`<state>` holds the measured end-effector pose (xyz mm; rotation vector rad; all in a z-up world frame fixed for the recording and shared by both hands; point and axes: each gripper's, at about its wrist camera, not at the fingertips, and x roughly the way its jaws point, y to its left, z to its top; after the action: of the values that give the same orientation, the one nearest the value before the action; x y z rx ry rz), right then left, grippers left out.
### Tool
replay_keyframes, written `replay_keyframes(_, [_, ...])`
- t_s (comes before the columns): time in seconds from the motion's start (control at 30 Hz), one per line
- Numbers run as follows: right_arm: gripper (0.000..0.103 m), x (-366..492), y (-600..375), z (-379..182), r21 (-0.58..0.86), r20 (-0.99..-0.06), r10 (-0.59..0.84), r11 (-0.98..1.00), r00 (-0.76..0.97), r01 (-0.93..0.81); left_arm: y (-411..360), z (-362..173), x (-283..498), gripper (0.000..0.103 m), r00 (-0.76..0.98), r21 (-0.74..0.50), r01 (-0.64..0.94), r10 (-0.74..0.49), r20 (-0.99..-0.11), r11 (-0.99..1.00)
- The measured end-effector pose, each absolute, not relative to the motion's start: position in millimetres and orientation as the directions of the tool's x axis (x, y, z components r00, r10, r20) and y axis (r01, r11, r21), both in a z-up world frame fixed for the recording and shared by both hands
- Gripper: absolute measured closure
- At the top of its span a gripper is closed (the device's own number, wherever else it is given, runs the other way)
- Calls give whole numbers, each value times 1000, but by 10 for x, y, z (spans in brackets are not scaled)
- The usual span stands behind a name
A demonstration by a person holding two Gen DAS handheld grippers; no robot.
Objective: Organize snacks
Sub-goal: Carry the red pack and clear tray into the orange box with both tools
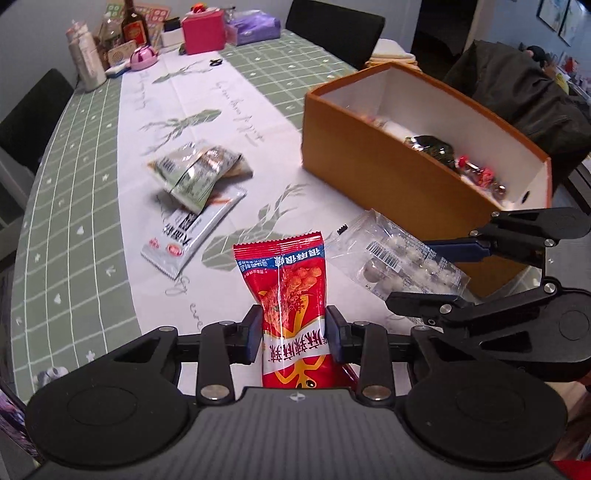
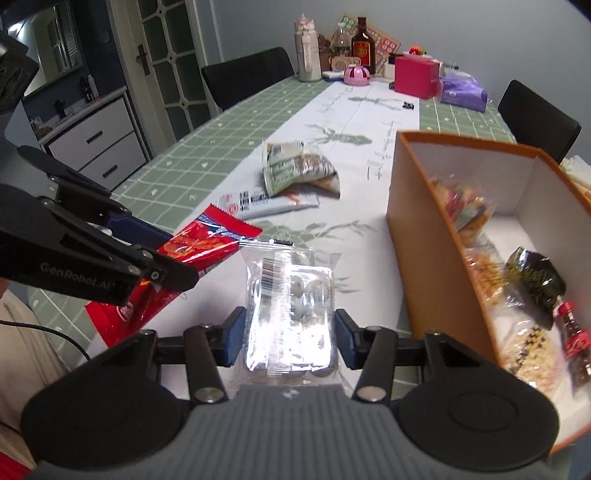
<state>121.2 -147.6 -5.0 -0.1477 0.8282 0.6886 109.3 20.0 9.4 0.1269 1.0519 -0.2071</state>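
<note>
My left gripper is shut on a red snack packet and holds it above the table; the packet also shows in the right wrist view. My right gripper is shut on a clear packet of white candies, which also shows in the left wrist view. An orange box with white inner walls stands to the right; in the right wrist view the box holds several snacks. A green-and-white packet lies on a white packet further out.
The table has a green checked cloth with a white runner. At the far end stand bottles, a pink box, a purple pack and a pink dish. Black chairs surround the table.
</note>
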Motion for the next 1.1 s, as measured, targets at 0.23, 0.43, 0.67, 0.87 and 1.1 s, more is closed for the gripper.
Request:
replay_keyframes(0.23, [53,1258,-1791,348,102,-704,489,788,515,-608,-124,481,1191,63,515,89,301,-83,-853,949])
replay_keyframes(0.43, [53,1406,-2171,541,63,-710,429,829,559,-556,-471,710,1408,63,542,105,364,-119,-832,925])
replay_keyframes(0.67, [53,1745,-2630,494,31,-752,327,885,571,-465,-949,737,1787,63,528,68,432,-191,-827,899])
replay_keyframes(0.87, [53,2037,-2861,267,4,-805,250,909,538,-416,-1311,536,2123,63,480,64,478,-200,-854,876])
replay_keyframes(1.1, [53,2286,-2877,-62,-29,-860,204,896,467,-444,-1610,202,2484,63,462,130,528,-155,-873,839])
